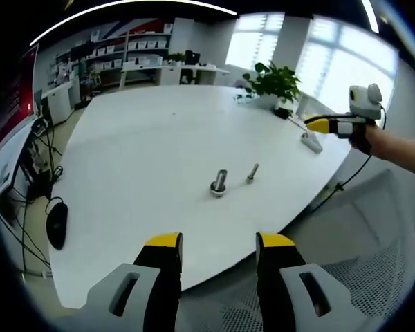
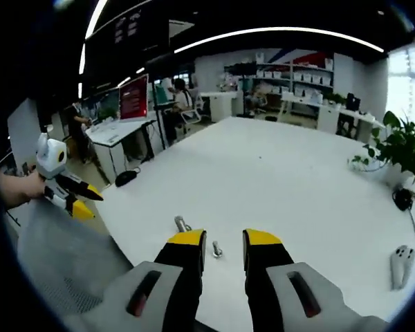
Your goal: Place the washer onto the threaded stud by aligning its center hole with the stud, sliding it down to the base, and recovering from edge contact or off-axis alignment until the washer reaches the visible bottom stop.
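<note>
While both tools hang above the near edge of the white counter (image 1: 159,138), neither holds anything. From the left gripper view, the left tool (image 1: 218,249) has its yellow-tipped jaws parted with a clear gap between them, and it sits short of the counter's edge. Farther out on the counter stands the threaded stud (image 1: 219,182), upright on a wider base, and just beside it, apart from it, lies a smaller bolt-like piece (image 1: 252,173), tilted; whether that is the washer's carrier I cannot tell, and the washer itself is too small to make out. From the right gripper view, the right tool (image 2: 225,250) also has its jaws parted, and the stud (image 2: 182,223) shows just past its left jaw. A potted plant (image 1: 273,83) and a white controller (image 2: 400,265) rest on the counter well apart from the stud
</note>
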Demonstrator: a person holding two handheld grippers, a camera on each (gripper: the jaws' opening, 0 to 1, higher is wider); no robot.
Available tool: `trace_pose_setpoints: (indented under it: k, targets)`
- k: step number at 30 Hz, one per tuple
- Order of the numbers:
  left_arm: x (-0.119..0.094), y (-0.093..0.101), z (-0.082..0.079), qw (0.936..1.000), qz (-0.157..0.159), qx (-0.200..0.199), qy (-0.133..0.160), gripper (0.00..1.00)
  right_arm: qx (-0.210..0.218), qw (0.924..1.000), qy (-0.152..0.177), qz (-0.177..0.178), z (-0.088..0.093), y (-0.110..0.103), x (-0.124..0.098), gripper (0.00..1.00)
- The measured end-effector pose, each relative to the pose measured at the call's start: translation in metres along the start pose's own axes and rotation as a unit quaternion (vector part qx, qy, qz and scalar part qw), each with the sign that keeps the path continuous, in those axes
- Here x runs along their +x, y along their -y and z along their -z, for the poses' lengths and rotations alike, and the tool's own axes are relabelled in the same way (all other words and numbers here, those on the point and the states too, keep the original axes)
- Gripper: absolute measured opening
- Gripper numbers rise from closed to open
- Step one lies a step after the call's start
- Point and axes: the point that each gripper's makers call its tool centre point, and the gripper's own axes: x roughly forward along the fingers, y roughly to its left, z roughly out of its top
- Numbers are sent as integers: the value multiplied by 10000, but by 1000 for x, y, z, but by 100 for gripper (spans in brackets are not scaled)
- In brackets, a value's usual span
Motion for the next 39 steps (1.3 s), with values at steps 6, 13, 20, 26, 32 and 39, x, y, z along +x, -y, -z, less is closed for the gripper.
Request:
trace_pose_setpoints:
  k: [6, 13, 20, 26, 32, 39]
  targets:
    - [1, 1, 1, 10000, 30, 22, -41, 41, 214, 9996, 181, 99, 7, -3, -11, 23]
    - [1, 2, 3, 10000, 56, 16, -76, 41, 177, 9989, 383, 197, 2, -2, -14, 23]
    - [1, 2, 4, 10000, 58, -2, -72, 41, 54, 9990, 332, 311, 6, 3, -13, 23]
    - [1, 2, 3, 10000, 55, -8, -66, 41, 459, 9971, 429, 438, 7, 17, -16, 24]
    - [0, 0, 2, 10000, 38, -68, -21, 41, 376, 9975, 402, 446, 6, 12, -16, 24]
    - [0, 0, 3, 10000, 18, -29, -46, 41, 378, 9971, 440, 499, 4, 13, -21, 24]
